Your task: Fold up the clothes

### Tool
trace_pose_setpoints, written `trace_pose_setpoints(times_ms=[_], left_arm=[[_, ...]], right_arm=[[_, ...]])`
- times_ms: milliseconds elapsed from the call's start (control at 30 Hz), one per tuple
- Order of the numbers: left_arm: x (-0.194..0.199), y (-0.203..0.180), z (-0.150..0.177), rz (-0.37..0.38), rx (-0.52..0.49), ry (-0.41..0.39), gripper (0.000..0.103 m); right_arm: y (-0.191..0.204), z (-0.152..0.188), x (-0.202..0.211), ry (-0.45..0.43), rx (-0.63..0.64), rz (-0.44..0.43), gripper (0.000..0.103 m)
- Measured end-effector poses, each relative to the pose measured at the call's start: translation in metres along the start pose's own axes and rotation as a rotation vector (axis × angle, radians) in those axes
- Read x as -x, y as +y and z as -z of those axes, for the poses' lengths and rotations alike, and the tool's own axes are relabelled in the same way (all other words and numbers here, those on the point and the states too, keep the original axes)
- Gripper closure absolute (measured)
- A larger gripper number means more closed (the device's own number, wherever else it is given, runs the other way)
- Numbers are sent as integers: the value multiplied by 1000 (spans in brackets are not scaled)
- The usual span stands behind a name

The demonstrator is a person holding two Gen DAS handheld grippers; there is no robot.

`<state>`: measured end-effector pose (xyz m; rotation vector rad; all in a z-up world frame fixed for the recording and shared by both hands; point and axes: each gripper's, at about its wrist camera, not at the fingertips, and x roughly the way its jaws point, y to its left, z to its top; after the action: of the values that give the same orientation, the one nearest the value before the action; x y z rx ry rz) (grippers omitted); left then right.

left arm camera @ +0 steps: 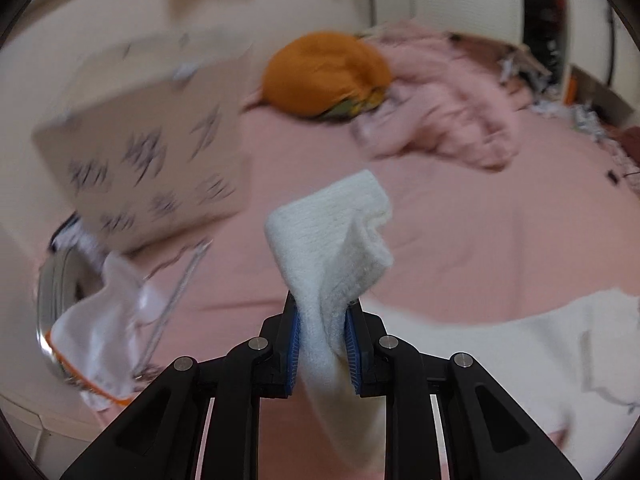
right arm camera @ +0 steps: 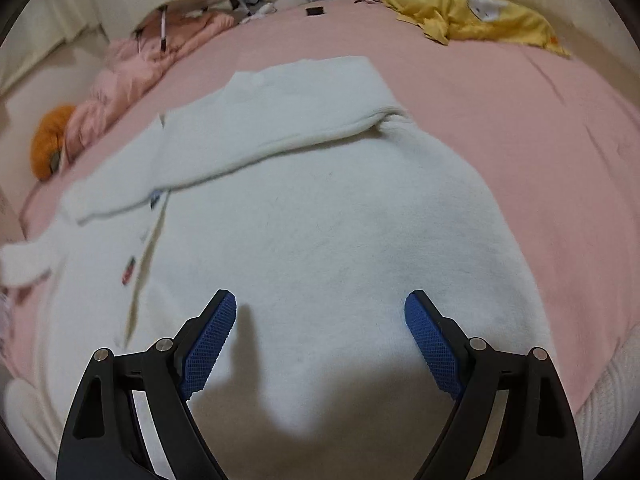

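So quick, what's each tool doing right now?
Left tool: closed on a white sweater sleeve.
Right tool: open, holding nothing, above the white sweater.

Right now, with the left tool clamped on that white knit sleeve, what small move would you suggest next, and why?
Probably carry the white knit sleeve across and lay it on the white knit sweater's body. The left tool grips its cuff, lifted above the pink bedsheet, one sleeve already lies folded across, and the right tool hovers open above the body.
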<state>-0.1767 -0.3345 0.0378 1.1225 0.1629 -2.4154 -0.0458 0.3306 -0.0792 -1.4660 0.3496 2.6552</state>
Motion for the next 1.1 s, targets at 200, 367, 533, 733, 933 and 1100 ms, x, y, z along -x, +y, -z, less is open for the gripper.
trace_pose_setpoints(times_ms=[200,367,533,733,933,1100], left_arm=[[-48,39,63,-33,47,134,83],[-58,53,97,-73,121,144,66],[-10,65,89,-465,153,-10,20],[37,13,83,-436,91,-215,5],[-51,-13,107,-224,24,163,5],[-43,33,111,-275,147,153,4]], right_arm=[[8,5,-6,25,74,69,16],[8,5,-7,36,74,90,16],[8,5,-8,40,83,102,16],[6,4,-9,42,97,110,14],[3,4,-7,48,101,102,14],[3,5,-7,45,99,100,14]])
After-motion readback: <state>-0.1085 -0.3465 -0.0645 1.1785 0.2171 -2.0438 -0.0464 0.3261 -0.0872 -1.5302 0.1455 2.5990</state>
